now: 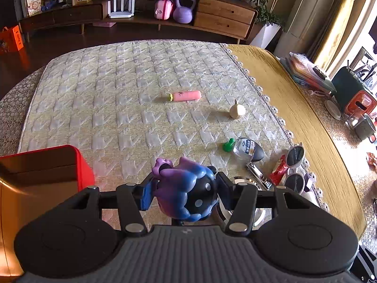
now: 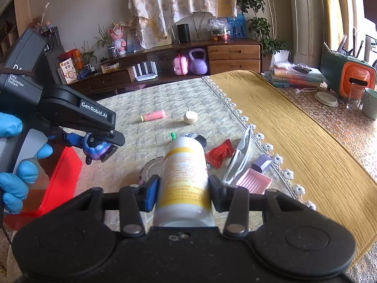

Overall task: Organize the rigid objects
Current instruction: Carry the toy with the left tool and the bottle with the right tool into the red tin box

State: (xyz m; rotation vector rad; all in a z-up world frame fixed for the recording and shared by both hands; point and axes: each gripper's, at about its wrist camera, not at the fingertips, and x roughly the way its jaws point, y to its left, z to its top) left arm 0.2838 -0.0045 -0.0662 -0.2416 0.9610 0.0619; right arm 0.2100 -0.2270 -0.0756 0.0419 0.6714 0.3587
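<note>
My left gripper (image 1: 183,192) is shut on a purple-and-blue toy figure (image 1: 186,188) with a black dotted part, held above the quilted mat beside a red box (image 1: 47,165). It also shows in the right wrist view (image 2: 99,149), with the red box (image 2: 59,176) below it. My right gripper (image 2: 183,193) is shut on a white bottle with a yellow label (image 2: 186,181), held above the mat. On the mat lie a pink tube (image 1: 186,96), a garlic bulb (image 1: 237,111), a green pawn (image 1: 228,145) and a small clear bottle (image 1: 247,149).
A pile at the mat's right edge holds white sunglasses (image 1: 295,165), a red packet (image 1: 279,171), nail clippers (image 1: 259,175), a round metal lid (image 2: 153,168) and a pink tray (image 2: 254,181). A yellow runner (image 1: 294,108) lies to the right; books and cups stand beyond it.
</note>
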